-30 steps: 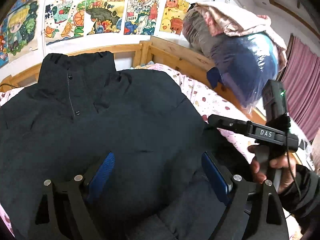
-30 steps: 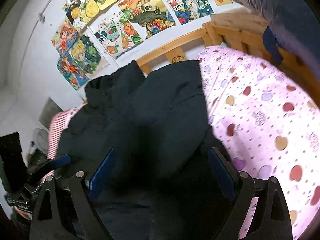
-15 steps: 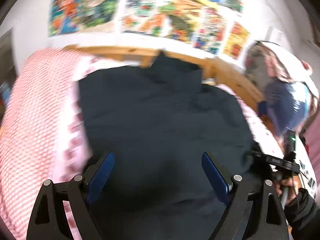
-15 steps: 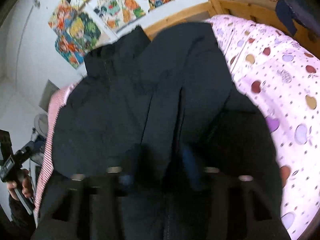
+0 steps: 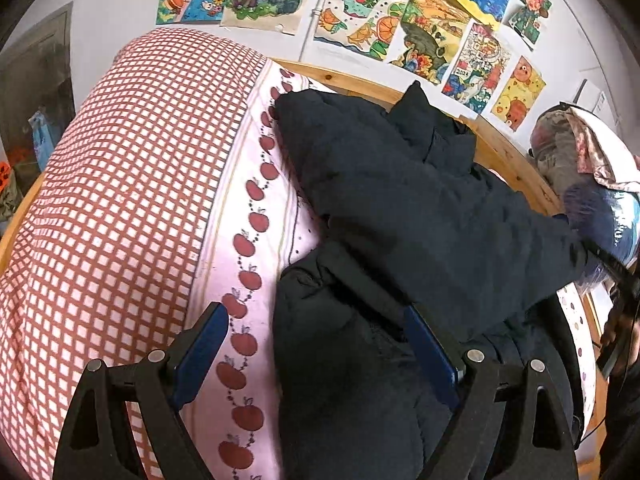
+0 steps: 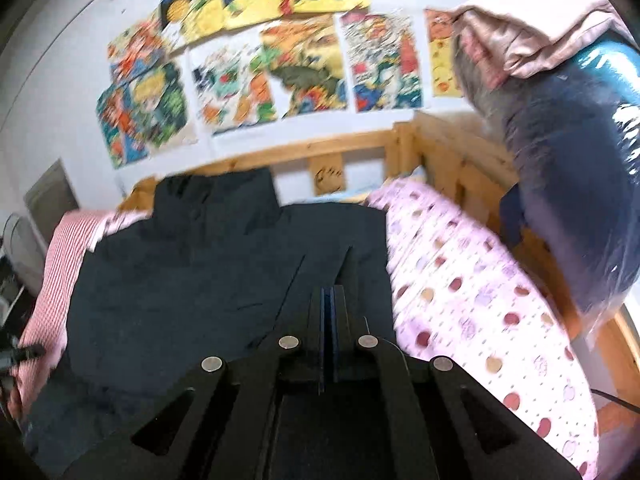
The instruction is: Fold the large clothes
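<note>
A large black padded jacket point(image 5: 400, 200) lies spread across the bed, collar toward the wooden headboard. My left gripper point(image 5: 316, 348) is open and hovers low over the jacket's left edge, one blue pad point(image 5: 200, 352) above the pink sheet and the other pad point(image 5: 432, 352) above black fabric. In the right wrist view the jacket point(image 6: 192, 272) fills the middle. My right gripper point(image 6: 328, 300) is shut there, with a ridge of the jacket's right front drawn up to its tips. In the left wrist view that side of the jacket rises toward the right edge of the frame.
A red-and-white checked quilt point(image 5: 120, 200) bulges on the left of the bed. The pink apple-print sheet point(image 6: 480, 300) is bare on the right. A wooden bed rail point(image 6: 448, 148) carries a bundle of bedding in plastic point(image 6: 568, 168). Drawings point(image 6: 280, 80) cover the wall.
My right gripper went from open to shut on the jacket's right front. My left gripper swung from over the jacket's middle to its left edge by the checked quilt, staying open.
</note>
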Demonstrator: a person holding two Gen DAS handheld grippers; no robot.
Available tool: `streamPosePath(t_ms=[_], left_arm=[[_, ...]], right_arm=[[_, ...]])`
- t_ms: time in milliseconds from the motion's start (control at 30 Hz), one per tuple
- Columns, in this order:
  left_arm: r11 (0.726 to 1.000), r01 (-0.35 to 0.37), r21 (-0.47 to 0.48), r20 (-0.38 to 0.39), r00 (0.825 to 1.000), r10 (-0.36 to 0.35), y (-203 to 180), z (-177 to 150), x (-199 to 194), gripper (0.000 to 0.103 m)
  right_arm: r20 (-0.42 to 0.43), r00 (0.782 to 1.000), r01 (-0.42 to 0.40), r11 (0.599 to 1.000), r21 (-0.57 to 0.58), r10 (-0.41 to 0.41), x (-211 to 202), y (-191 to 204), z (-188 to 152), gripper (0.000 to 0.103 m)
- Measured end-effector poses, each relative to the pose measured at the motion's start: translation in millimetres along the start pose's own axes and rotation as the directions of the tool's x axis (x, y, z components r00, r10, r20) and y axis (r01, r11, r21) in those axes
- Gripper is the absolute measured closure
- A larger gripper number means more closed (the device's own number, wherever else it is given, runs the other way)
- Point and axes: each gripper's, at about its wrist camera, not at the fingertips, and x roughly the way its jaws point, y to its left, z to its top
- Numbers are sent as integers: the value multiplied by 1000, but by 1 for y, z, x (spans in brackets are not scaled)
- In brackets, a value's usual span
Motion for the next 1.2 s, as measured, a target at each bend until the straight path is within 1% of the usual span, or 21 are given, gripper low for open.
streamPosePath(t_ms=[67, 100, 133, 233, 267, 300, 367, 433, 500, 533, 600, 633, 667, 733, 833, 900, 967, 1100, 1200], left_arm=[[1000, 2, 3, -3, 1000, -1, -1, 1, 3, 15], [1000, -3, 3, 1, 1000, 3, -2, 3, 4, 15], [1000, -6, 5, 9, 1000, 6, -3, 5, 5, 15], [999, -30, 27, 47, 998, 28, -14, 18, 6, 15], [999, -37, 39, 60, 998, 35, -20, 23, 6, 15], [998, -43, 54, 76, 996, 39, -28, 30, 9, 15], [996, -43, 76, 93, 995, 35, -45, 41, 17, 15], [995, -23, 99, 104, 994, 12, -65, 48, 25, 15], [990, -8, 138, 90, 996, -5, -88, 52, 43, 15], [987, -12, 162, 70, 998, 1, -99, 52, 55, 15], [974, -65, 219, 43, 997, 57, -118, 47, 75, 15], [959, -110, 260, 30, 994, 105, -125, 43, 87, 14], [946, -139, 293, 17, 990, 140, -130, 39, 96, 11], [934, -155, 322, -3, 986, 165, -133, 29, 108, 9], [941, -144, 306, 2, 989, 151, -126, 17, 112, 5], [943, -140, 301, 6, 989, 145, -123, 11, 115, 4], [941, -147, 305, 14, 989, 150, -123, 6, 118, 3], [937, -162, 310, 22, 986, 164, -120, 3, 129, 2], [938, -162, 308, 24, 986, 162, -117, 2, 136, 1]], right_arm=[[-65, 998, 0, 1000, -10, -1, 13, -3, 0, 100], [-94, 995, 14, 1000, -23, -16, 20, -3, -4, 100], [-107, 993, 45, 998, -46, -49, 26, 0, -8, 100], [-77, 990, 107, 987, -119, -117, 29, 10, -10, 99], [-63, 991, 107, 986, -130, -115, 28, 16, -9, 99], [-52, 993, 95, 985, -145, -103, 28, 21, -7, 99], [-61, 996, 60, 983, -175, -71, 29, 33, -6, 96], [-87, 996, 12, 978, -208, -31, 33, 43, -12, 88], [-126, 992, -40, 968, -249, 9, 45, 58, -21, 69], [-142, 990, -62, 962, -265, 25, 50, 64, -27, 68], [-175, 984, -81, 955, -287, 31, 64, 73, -38, 68], [-203, 979, -91, 954, -286, 32, 72, 75, -45, 68], [-227, 973, -98, 955, -281, 33, 78, 75, -52, 67], [-252, 967, -108, 961, -255, 42, 90, 71, -67, 66], [-246, 966, -134, 972, -194, 84, 91, 62, -85, 66], [-241, 966, -139, 973, -184, 92, 90, 61, -94, 66], [-229, 970, -131, 974, -183, 87, 86, 61, -102, 66], [-225, 973, -106, 975, -195, 60, 98, 64, -107, 66], [-223, 972, -113, 978, -174, 72, 105, 60, -110, 66]])
